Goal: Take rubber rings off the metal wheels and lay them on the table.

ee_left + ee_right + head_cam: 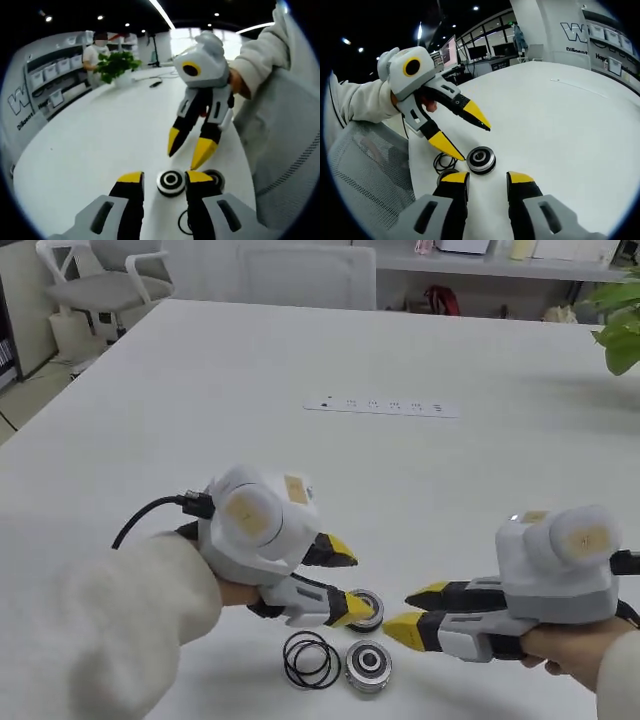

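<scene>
Removal is looking partly done: black rubber rings (310,658) are lying on the desk (300,360) just beside the left hand-held gripper (353,585), next to one metal wheel (368,666). That unit and the right hand-held gripper (402,612), jaws apart and empty, are flanking the second wheel (367,606), probably awaiting stripping.

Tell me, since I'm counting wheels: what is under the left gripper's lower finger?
A metal wheel lies on the table, its left edge covered by the lower finger of the left gripper. That covered part of the rim cannot be seen.
</scene>
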### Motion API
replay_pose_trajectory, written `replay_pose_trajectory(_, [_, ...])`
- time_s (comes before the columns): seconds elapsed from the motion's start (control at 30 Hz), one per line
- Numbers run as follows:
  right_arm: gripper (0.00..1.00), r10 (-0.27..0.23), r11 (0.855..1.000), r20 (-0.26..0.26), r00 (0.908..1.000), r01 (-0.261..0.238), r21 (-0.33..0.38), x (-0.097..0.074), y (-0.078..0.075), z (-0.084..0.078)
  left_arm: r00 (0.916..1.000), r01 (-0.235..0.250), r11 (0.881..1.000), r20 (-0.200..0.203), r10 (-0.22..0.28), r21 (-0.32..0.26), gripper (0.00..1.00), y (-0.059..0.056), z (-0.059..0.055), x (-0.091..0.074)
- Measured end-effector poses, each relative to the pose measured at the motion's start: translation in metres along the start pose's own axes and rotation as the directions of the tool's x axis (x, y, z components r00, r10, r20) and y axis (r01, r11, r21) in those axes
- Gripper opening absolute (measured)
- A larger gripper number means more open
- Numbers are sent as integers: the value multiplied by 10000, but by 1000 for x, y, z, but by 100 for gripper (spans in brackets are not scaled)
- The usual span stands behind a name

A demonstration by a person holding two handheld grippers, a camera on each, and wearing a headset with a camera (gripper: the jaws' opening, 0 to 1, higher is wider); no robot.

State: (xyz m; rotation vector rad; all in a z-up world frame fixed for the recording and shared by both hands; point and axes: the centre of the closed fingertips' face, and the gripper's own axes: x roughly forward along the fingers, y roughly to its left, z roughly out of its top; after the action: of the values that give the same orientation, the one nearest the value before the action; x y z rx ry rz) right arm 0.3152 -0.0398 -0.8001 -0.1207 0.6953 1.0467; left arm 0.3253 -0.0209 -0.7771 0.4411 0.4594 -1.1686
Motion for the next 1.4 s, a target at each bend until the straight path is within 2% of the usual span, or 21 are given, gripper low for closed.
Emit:
replay_pose_trajectory(0.13, [26,-59,10000,12,10000,58,58,4,0,0,9999,15,10000,-145,-14,84,27,-3,-5,3])
replay_pose_trajectory(0.4, [24,34,10000,-104,9999,-34,-80,9,5,-3,9995,103,9999,-307,-100,108,22,-7,-10,8])
replay_pose_trajectory(0.5, [22,27,9997,-117,9999,-30,-253,11,6,-4,9998,75,9992,-175,-82,-404,20,-4,-11,9])
replay_pose_trajectory(0.7, [20,-28,9997,-95,10000,25,-263,13,6,-3,9996,189,9989,-192,-198,-439,15,-8,-12,11])
replay_pose_trajectory(0.8, [20,-118,9993,-98,9999,115,-358,13,5,-3,9995,177,9997,-276,-181,-154,15,-9,-13,12])
replay_pose_trajectory(0.93, [18,-103,9993,-114,9999,99,-354,14,6,-4,9996,179,9995,-218,-185,-266,15,-9,-13,12])
replay_pose_trajectory(1.13, [14,-116,9947,-186,9998,96,-1024,16,8,-4,9998,144,9993,-160,-149,-351,15,-9,-13,12])
replay_pose_trajectory(1.4, [9,-128,9941,-297,9995,95,-1080,15,6,-5,9999,65,9989,-96,-70,-461,15,-8,-13,12])
